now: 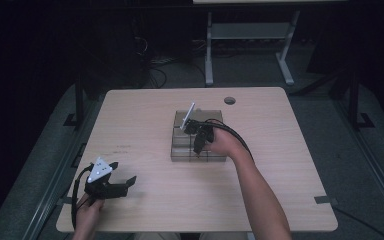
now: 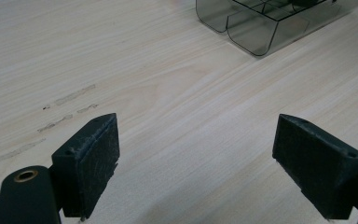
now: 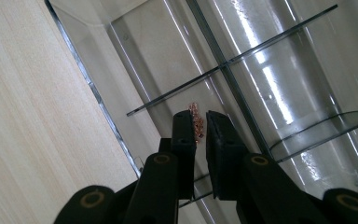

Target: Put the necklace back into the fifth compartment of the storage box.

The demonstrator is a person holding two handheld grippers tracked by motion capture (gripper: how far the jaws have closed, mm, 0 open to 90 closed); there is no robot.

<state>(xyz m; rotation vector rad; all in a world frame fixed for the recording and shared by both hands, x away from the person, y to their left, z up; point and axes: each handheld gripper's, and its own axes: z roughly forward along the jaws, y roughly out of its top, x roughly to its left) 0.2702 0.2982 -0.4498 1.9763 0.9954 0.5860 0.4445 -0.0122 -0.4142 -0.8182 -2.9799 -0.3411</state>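
A smoky clear organizer box (image 1: 179,154) with several divided compartments sits mid-table. My right gripper (image 1: 198,148) reaches down into it from the right hand. In the right gripper view its jaws stand almost together, and my right gripper (image 3: 198,122) is shut on a small copper-pink beaded piece (image 3: 197,120) above a compartment floor, close to the box's rim (image 3: 89,85). My left gripper (image 1: 128,185) rests low at the table's front left, held in the left hand. In its own view my left gripper (image 2: 196,158) is open wide over bare wood, with the box (image 2: 256,35) far ahead.
The light wooden table (image 1: 280,165) has a round cable hole (image 1: 229,100) at the back and faint scuff marks (image 2: 67,98) near the left gripper. A white table frame (image 1: 250,35) stands behind on the dark floor.
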